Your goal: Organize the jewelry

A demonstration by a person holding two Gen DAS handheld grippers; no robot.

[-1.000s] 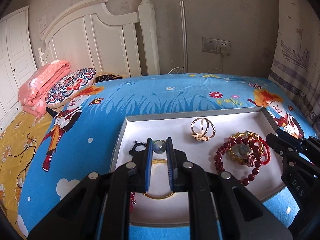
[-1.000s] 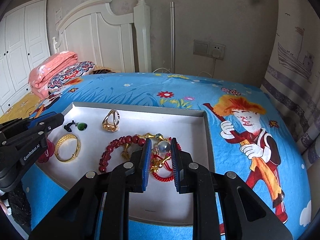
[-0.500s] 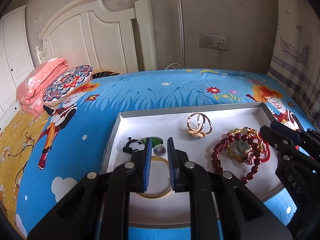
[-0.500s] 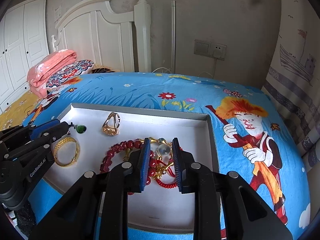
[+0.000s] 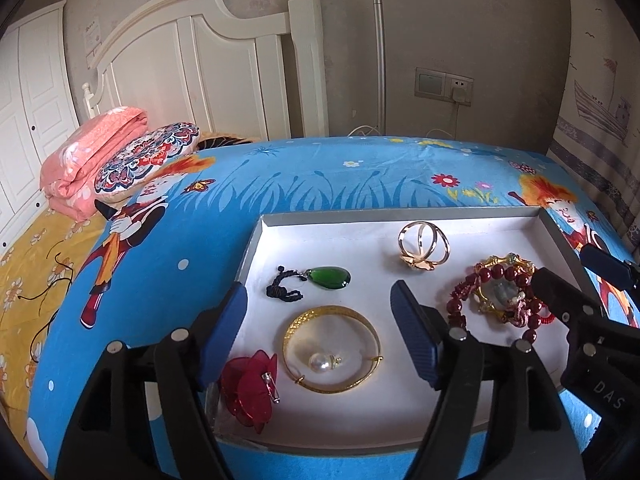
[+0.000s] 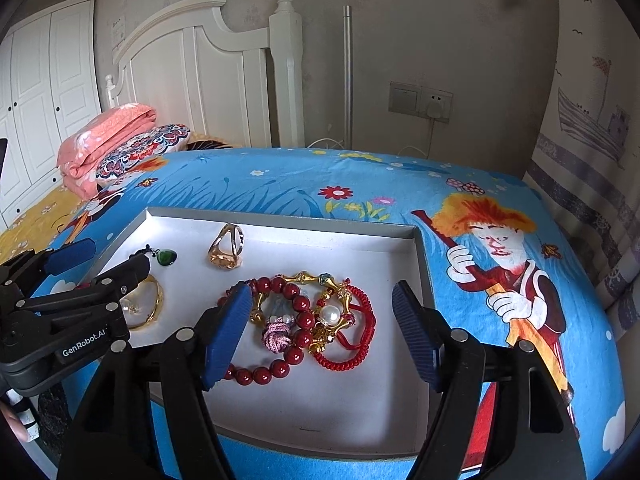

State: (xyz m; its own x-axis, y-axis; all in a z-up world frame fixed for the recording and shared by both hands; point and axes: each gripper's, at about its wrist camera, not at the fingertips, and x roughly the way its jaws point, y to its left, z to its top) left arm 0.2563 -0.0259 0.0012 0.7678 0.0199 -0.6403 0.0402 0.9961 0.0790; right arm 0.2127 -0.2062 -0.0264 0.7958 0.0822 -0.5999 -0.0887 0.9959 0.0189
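A white-lined tray (image 5: 400, 216) lies on the blue bedspread. In the left wrist view my left gripper (image 5: 320, 300) hovers over it, jaws opening. Below them a white pearl (image 5: 322, 362) rests loose inside a gold bangle (image 5: 370, 330), touching neither pad. In the right wrist view my right gripper (image 6: 322, 296) is also opening. A second pearl (image 6: 330, 314) lies free on the tangle of red bead bracelet (image 6: 298, 300), gold chain and red cord. A green pendant (image 5: 330, 279), a gold ring (image 5: 422, 246) and a red flower brooch (image 5: 252, 384) also lie in the tray.
The tray's raised rim (image 6: 280, 220) surrounds the jewelry. The left gripper (image 6: 108, 258) shows at the left of the right wrist view. The right gripper (image 5: 566, 268) reaches in over the tray's right side. Folded pink bedding (image 5: 92, 148), a patterned pillow (image 5: 148, 156) and a white headboard (image 5: 200, 72) stand behind.
Both grippers went from shut on a pearl to wide apart. Each pearl dropped into the tray, one inside the bangle, one onto the bracelets. Neither hand shifted much.
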